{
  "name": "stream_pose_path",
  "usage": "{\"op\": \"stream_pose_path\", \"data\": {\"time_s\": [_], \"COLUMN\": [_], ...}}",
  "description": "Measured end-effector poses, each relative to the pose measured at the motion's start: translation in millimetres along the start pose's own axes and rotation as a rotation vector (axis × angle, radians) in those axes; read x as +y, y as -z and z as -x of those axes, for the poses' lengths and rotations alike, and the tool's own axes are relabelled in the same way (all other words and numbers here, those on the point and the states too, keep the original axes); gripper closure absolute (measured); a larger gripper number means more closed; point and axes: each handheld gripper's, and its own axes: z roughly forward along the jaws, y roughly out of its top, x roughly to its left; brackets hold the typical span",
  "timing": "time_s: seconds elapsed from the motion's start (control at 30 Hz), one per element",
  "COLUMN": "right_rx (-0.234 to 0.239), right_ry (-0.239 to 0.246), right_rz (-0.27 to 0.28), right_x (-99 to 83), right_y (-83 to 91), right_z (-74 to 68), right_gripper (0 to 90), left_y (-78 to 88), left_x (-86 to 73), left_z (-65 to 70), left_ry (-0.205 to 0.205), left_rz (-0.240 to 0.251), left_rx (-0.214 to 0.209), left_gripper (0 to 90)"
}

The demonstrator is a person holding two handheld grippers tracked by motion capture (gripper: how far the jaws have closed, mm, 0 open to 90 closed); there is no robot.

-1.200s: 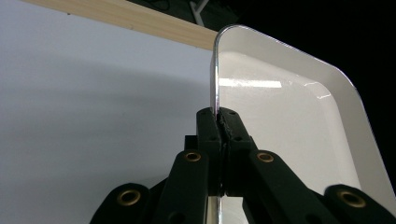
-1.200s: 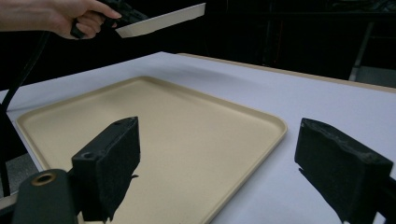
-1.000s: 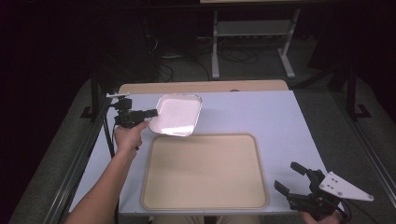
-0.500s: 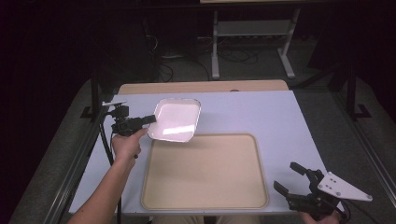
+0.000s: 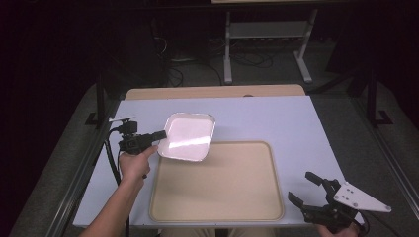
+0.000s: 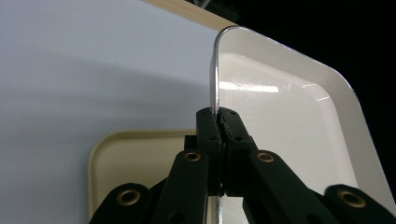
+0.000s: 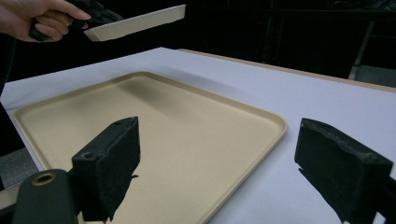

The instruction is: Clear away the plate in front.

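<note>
A person's left hand [image 5: 132, 165] holds the left gripper [image 5: 157, 135] near the left edge of the white table [image 5: 276, 123], its two black jaws pressed together on the rim of a small white tray [image 5: 188, 137]; in the left gripper view the jaws pinch the tray's thin metallic edge [image 6: 215, 74] with no gap between them, and the tray's glossy pale inside spreads to the right of the grip. The small white tray is lifted clear of the table: in the right gripper view it hangs in the air above the far side of the table, tilted, with the hand and gripper at its left end [image 7: 135, 22]. From the high view it sits over the left middle of the table, and its near edge overlaps the far left corner of a large beige tray [image 5: 217, 182]. That large beige tray lies flat on the table along the near edge, roughly centred, with nothing on it. The right gripper [image 5: 309, 190] is at the near right corner of the table, just beside the right side of the beige tray, its jaws spread wide and gripping nothing; in the right gripper view the two black pads [image 7: 112, 158] stand far apart with the beige tray's corner and the table between them. A grey three-cornered plate [image 5: 358, 197] sits on top of the right gripper
</note>
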Motion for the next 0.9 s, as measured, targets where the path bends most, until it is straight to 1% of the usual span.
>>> {"op": "stream_pose_path", "data": {"time_s": [0.13,0.17,0.23,0.33,0.53,0.63,0.67,0.9], "right_rx": [-0.002,-0.002,-0.002,0.000,0.006,0.007,0.008,0.010], "right_ry": [-0.001,0.000,0.000,0.002,0.009,0.008,0.009,0.010], "right_rz": [0.000,-0.001,-0.003,-0.005,-0.006,-0.004,-0.003,-0.005], "right_x": [0.3,0.4,0.4,0.4,0.8,0.8,0.8,1.0], "right_y": [0.4,0.3,0.2,-0.3,0.1,0.2,0.2,-0.4], "right_z": [-0.5,-0.9,-1.1,-1.3,-2.7,-2.7,-2.6,-2.9], "right_gripper": [13.4,13.4,13.4,13.4,13.4,13.4,13.4,13.4], "left_y": [0.6,0.1,-0.4,-0.7,-0.9,-3.2,-4.3,-10.1], "left_x": [-7.6,-11.6,-14.1,-19.8,-32.2,-37.1,-38.8,-45.9], "left_z": [5.4,6.7,7.4,7.8,9.2,9.6,10.3,16.5], "left_ry": [-0.006,-0.009,-0.002,-0.005,0.005,0.014,0.002,0.001], "left_rz": [-0.002,-0.005,-0.006,-0.013,-0.017,-0.025,-0.028,-0.032], "left_rx": [-0.005,-0.009,-0.011,-0.013,-0.006,-0.025,-0.020,-0.012], "left_gripper": [88.5,88.5,88.4,88.5,88.4,88.0,87.9,88.3]}}
